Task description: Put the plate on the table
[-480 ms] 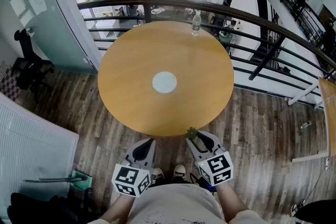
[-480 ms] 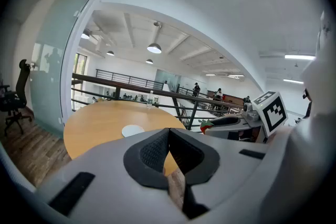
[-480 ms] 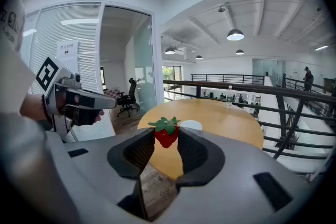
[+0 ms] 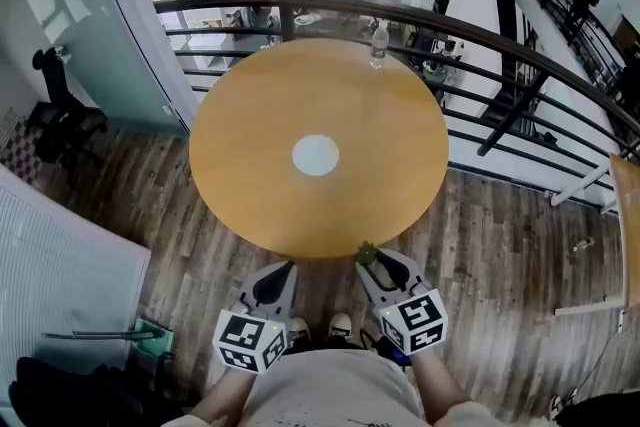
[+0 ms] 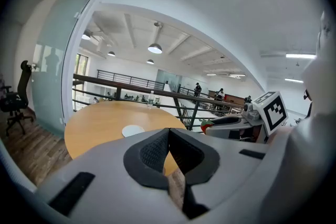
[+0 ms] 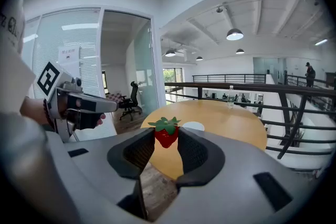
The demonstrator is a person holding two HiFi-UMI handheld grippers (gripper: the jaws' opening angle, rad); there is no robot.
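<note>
A small white plate (image 4: 316, 156) lies at the middle of the round wooden table (image 4: 250, 105); it also shows as the plate (image 5: 133, 130) in the left gripper view and the plate (image 6: 193, 126) in the right gripper view. My right gripper (image 4: 367, 257) is shut on a red strawberry (image 6: 166, 134) with green leaves, held just off the table's near edge. The strawberry (image 4: 365, 253) shows as a green tuft at the jaw tips. My left gripper (image 4: 283, 268) is beside it, jaws closed together with nothing between them.
A clear water bottle (image 4: 379, 43) stands at the table's far edge by a dark railing (image 4: 500, 45). Wood floor surrounds the table. A black office chair (image 4: 60, 115) is at the left, and a wooden surface edge (image 4: 628, 205) at the far right.
</note>
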